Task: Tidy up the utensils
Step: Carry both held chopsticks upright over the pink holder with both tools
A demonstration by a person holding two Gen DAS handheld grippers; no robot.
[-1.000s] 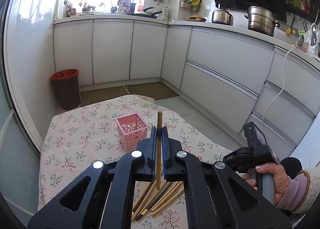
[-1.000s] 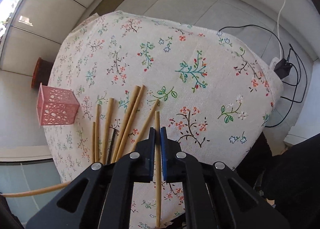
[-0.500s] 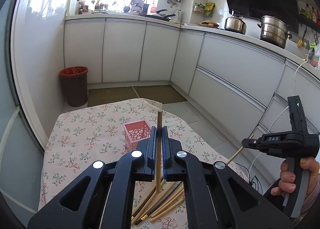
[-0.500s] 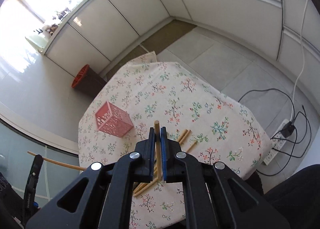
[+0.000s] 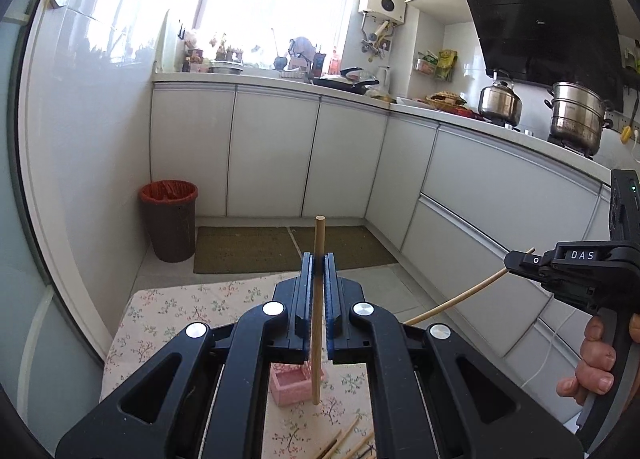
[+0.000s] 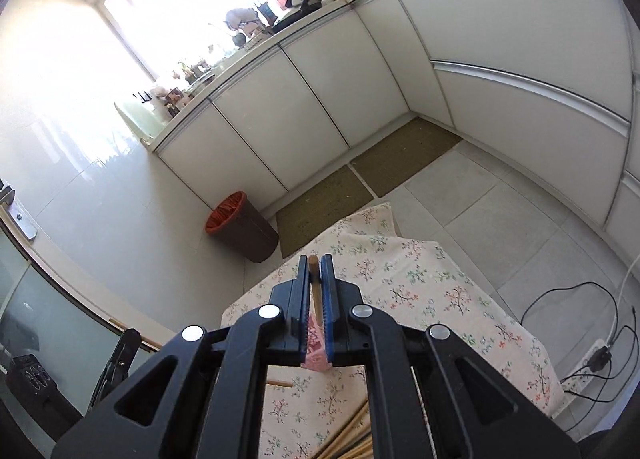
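Note:
My left gripper [image 5: 318, 259] is shut on a wooden chopstick [image 5: 319, 235] that stands upright between its pads. Below it, a pink basket [image 5: 286, 385] sits on the floral tablecloth [image 5: 160, 319], with several loose chopsticks [image 5: 344, 443] nearer me. At the right of the left wrist view, a hand [image 5: 596, 359] holds my right gripper [image 5: 510, 259], shut on another chopstick [image 5: 460, 299]. In the right wrist view, that gripper [image 6: 316, 259] grips its chopstick [image 6: 314, 265] over the pink basket [image 6: 316, 357]. Loose chopsticks [image 6: 348, 439] lie at the bottom edge.
A brown bin with a red liner [image 5: 168, 219] stands on the floor by the wall. White cabinets [image 5: 272, 155] run behind and to the right, with floor mats [image 5: 280, 247] before them. A power strip with cables [image 6: 596, 357] lies right of the table.
Both grippers have risen with their chopsticks, and the table and basket have dropped low in both views. The right gripper has tilted up from facing the tablecloth towards the cabinets.

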